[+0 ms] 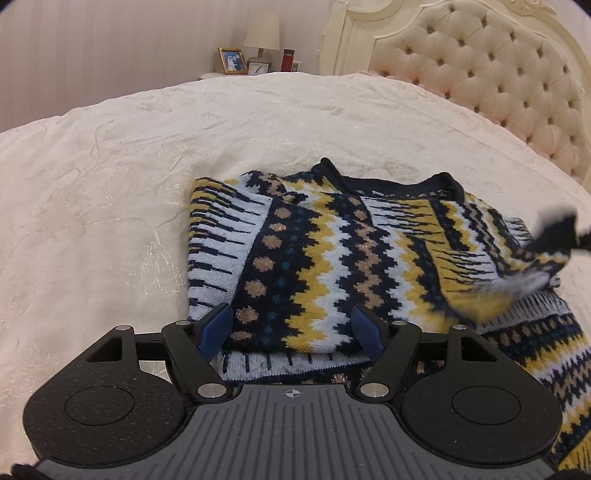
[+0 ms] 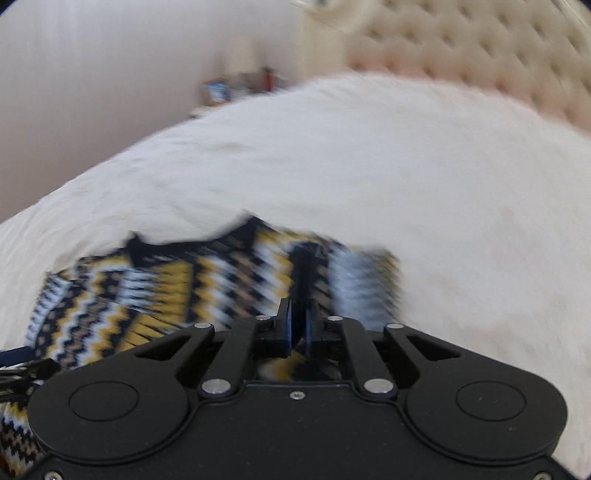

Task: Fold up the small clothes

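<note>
A small knitted sweater (image 1: 325, 258) with navy, yellow, white and tan zigzag bands lies partly folded on the bed, collar toward the far side. My left gripper (image 1: 291, 328) is open, its blue pads (image 1: 218, 325) resting over the sweater's near edge with fabric between them. My right gripper (image 2: 299, 325) is shut on a fold of the sweater (image 2: 147, 295) and lifts it; that view is motion-blurred. In the left wrist view the right gripper (image 1: 557, 225) shows blurred at the right, holding the sleeve part above the body.
The cream embroidered bedspread (image 1: 110, 184) spreads all around the sweater. A tufted headboard (image 1: 498, 74) stands at the far right. A nightstand with a lamp (image 1: 262, 33), photo frame, clock and red bottle stands beyond the bed.
</note>
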